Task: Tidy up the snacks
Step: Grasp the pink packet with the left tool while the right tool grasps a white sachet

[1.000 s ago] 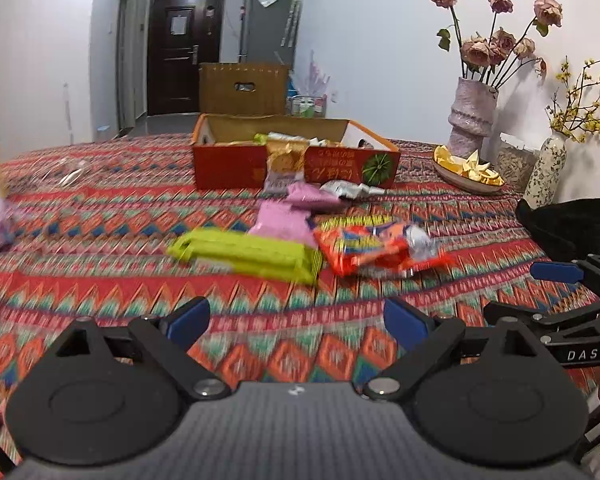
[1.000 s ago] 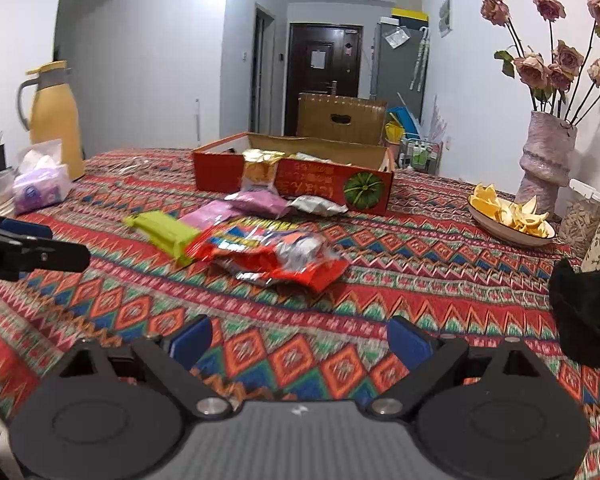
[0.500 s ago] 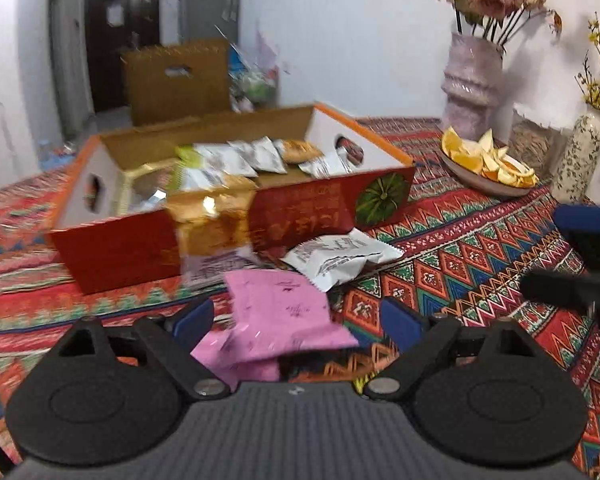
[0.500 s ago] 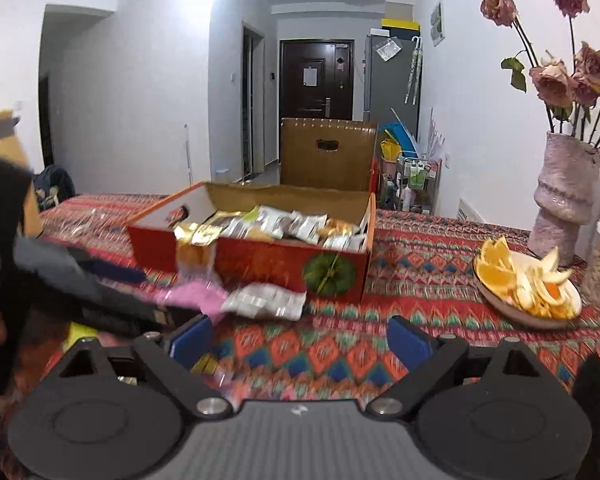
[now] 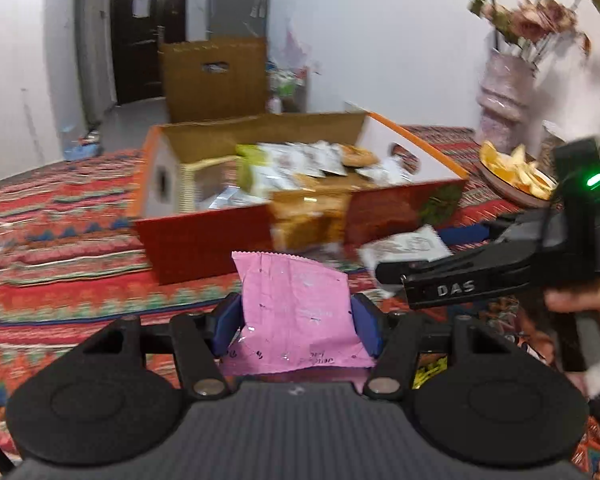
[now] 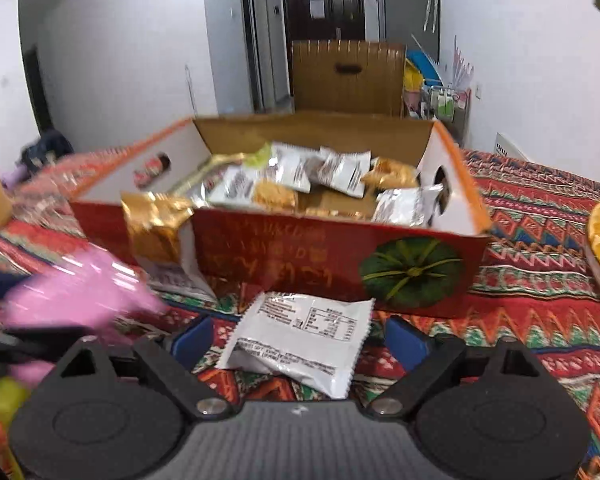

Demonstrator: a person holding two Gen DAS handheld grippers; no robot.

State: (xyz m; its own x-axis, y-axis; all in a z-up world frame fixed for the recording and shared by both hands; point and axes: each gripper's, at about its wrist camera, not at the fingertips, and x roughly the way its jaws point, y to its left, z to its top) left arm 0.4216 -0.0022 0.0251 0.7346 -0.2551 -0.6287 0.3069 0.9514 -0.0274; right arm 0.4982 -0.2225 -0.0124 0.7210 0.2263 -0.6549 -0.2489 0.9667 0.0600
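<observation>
We judge the sorting partly done. The red cardboard box [image 6: 380,264], in the middle of the right wrist view, already holds a loose heap of silver and gold packets [image 6: 332,172], while several snacks lie outside it on the tabletop [image 6: 540,280] with its woven zigzag cloth.

The left tool [image 5: 298,320], low in the centre of the left wrist view, has just been closing, and its blue pads [image 5: 226,322] now sit against both edges of the pink packet [image 5: 296,312]; we read that as a grasp, with the packet's crimped top edge standing up in front of the box. The right tool [image 6: 300,340] has narrowed a little too, yet its pads stand clear on either side of the white packet [image 6: 300,344], which lies flat just in front of the box wall, so it holds nothing.

A gold foil pouch [image 6: 156,228] hangs crumpled over the box's front rim. The pink and white packets are thin, glossy film pillows with serrated ends; the box is stiff printed card with a raw brown inside. These two packets, and a yellow-green one [image 6: 4,396] blurred at the lower left, are left to place.
</observation>
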